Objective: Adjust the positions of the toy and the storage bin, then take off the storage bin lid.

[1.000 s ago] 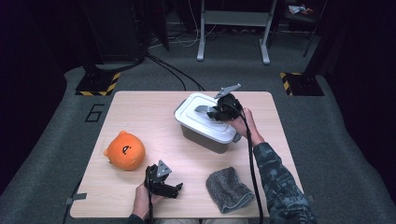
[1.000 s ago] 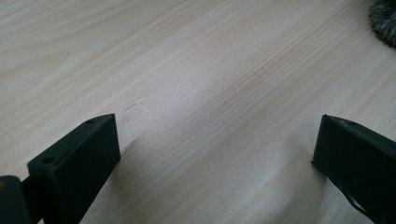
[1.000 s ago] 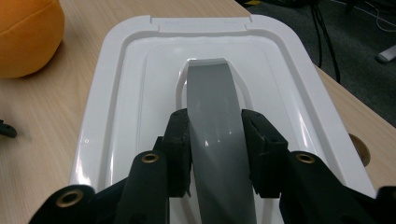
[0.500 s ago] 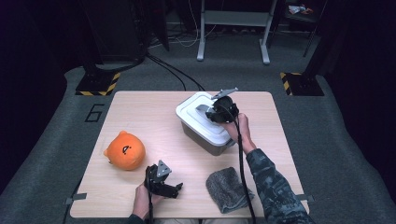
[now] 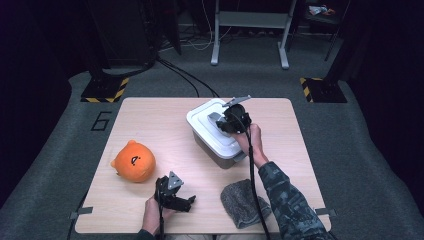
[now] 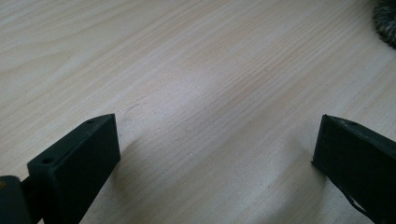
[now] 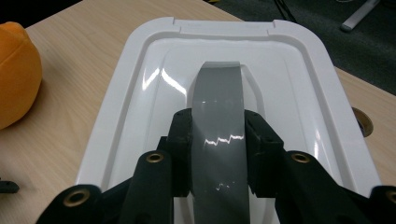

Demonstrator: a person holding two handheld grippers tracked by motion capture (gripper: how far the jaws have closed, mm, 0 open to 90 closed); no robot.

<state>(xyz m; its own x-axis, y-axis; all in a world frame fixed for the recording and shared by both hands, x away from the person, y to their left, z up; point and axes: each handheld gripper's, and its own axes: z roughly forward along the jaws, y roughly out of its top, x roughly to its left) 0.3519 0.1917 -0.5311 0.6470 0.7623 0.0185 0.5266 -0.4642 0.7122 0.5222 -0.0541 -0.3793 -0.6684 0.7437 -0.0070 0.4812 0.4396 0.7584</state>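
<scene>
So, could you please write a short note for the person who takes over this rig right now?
Right gripper: shut on the grey handle of the white lid, which sits on the grey box.
Left gripper: open, empty, low over the table at its near edge.
Orange plush toy lies at the left, grey cloth near the front.
Done: handle gripped. Left: probably lifting the lid off.

- lid (image 7: 140,116): glossy white; handle (image 7: 217,116) grey
- plush toy (image 5: 133,161): orange, dark mark
- cloth (image 5: 244,203): grey
- table (image 5: 150,120): pale wood grain
- sleeve (image 5: 290,205): camouflage
</scene>
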